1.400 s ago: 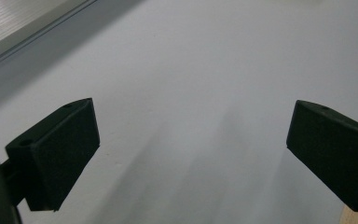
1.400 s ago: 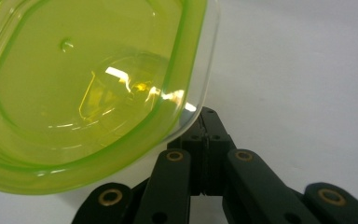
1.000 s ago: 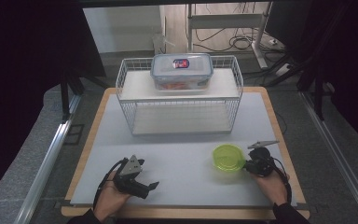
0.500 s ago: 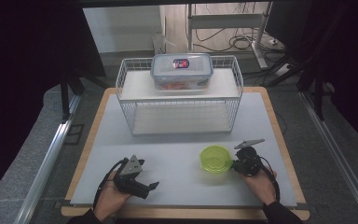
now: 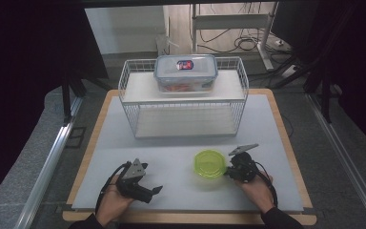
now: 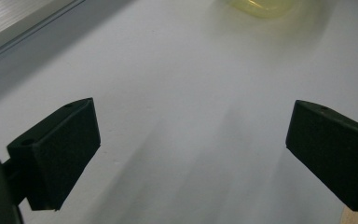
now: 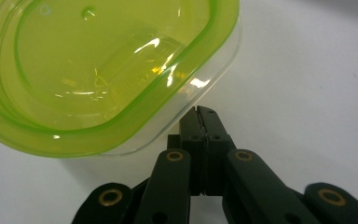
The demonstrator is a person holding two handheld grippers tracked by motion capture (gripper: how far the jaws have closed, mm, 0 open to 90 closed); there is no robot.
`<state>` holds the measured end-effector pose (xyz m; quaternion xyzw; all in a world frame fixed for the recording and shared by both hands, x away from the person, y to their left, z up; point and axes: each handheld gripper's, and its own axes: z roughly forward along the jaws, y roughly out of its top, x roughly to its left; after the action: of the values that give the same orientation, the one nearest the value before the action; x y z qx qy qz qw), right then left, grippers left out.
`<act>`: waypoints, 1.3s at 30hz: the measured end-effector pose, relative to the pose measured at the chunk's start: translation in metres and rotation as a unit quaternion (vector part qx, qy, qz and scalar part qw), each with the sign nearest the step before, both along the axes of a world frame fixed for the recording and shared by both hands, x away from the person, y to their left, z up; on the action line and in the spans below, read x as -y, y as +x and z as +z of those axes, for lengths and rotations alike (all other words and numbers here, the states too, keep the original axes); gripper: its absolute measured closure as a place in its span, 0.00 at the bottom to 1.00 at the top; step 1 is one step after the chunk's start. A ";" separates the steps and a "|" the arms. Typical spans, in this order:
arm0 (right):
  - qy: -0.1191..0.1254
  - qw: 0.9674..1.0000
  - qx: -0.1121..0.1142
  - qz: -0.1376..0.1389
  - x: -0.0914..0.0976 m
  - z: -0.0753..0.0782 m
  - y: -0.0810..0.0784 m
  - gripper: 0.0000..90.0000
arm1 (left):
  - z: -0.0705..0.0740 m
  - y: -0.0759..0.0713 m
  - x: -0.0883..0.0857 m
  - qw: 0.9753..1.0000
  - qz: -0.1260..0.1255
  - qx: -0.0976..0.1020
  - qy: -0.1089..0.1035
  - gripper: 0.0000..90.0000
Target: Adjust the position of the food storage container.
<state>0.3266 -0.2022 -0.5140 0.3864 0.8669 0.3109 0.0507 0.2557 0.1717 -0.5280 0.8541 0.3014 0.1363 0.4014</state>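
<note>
Green tub (image 5: 210, 163) sits on the desk (image 5: 171, 152) front-right of centre, directly left of the right claw (image 5: 228, 170); in the right gripper view that claw's jaws are clenched together with nothing between them, tips touching the tub's (image 7: 107, 74) clear wall just under the lid rim. Looks like a sideways nudge rather than a grasp, so the push line runs leftward across the desk, toward the middle. Left claw (image 5: 155, 192) rests released, jaws wide, well apart from the tub on its far side; tub is roughly round, no long axis to align.
</note>
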 end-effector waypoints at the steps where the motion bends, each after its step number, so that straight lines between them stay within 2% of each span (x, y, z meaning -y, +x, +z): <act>1: 0.000 1.000 0.001 0.003 -0.004 0.000 0.001 1.00 | 0.000 0.000 0.000 1.000 0.000 0.000 0.000 0.03; 9: -0.005 1.000 0.007 0.010 -0.019 -0.001 0.004 1.00 | 0.000 0.000 0.000 1.000 -0.001 -0.002 0.002 0.03; 18: -0.007 0.999 0.014 0.032 -0.038 -0.002 0.003 1.00 | 0.001 0.000 0.000 1.000 0.002 -0.005 0.005 0.04; 20: -0.015 0.999 0.020 0.041 -0.046 -0.002 0.002 1.00 | 0.001 0.000 0.000 1.000 0.003 -0.005 0.005 0.04; 22: -0.022 0.999 0.026 0.042 -0.047 -0.001 0.000 1.00 | 0.001 0.000 0.000 1.000 0.003 -0.004 0.005 0.04; 26: -0.018 0.999 0.032 0.033 -0.040 0.002 0.000 0.99 | 0.002 0.000 -0.001 1.000 0.010 -0.008 0.005 0.04; 28: -0.014 0.999 0.038 0.025 -0.033 0.006 0.001 0.92 | 0.003 0.000 -0.002 1.000 0.019 -0.009 0.007 0.03; 31: -0.021 0.998 0.060 0.024 -0.026 0.010 -0.002 0.75 | 0.003 0.000 -0.004 0.999 0.033 -0.014 0.010 0.01; 33: -0.032 0.996 0.073 0.028 -0.024 0.011 -0.004 0.66 | 0.004 -0.001 -0.003 0.999 0.034 -0.009 0.011 0.01; 34: -0.032 0.996 0.073 0.028 -0.024 0.011 -0.004 0.66 | 0.004 -0.001 -0.003 0.999 0.034 -0.009 0.011 0.01; 36: -0.041 0.995 0.082 0.029 -0.021 0.011 -0.005 0.55 | 0.004 -0.003 -0.001 0.999 0.032 -0.001 0.016 0.00; 37: -0.043 0.995 0.085 0.036 -0.018 0.010 -0.006 0.45 | 0.004 -0.003 0.000 0.999 0.032 0.004 0.018 0.00; 38: -0.043 0.995 0.085 0.036 -0.018 0.010 -0.006 0.45 | 0.004 -0.003 0.000 0.999 0.032 0.004 0.018 0.00; 39: -0.044 0.994 0.088 0.039 -0.016 0.010 -0.006 0.40 | 0.003 -0.003 -0.001 0.999 0.032 0.005 0.019 0.00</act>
<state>0.3209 -0.1857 -0.5045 0.3211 0.8863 0.3068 0.1314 0.2529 0.1724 -0.5246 0.8508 0.3238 0.1586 0.3822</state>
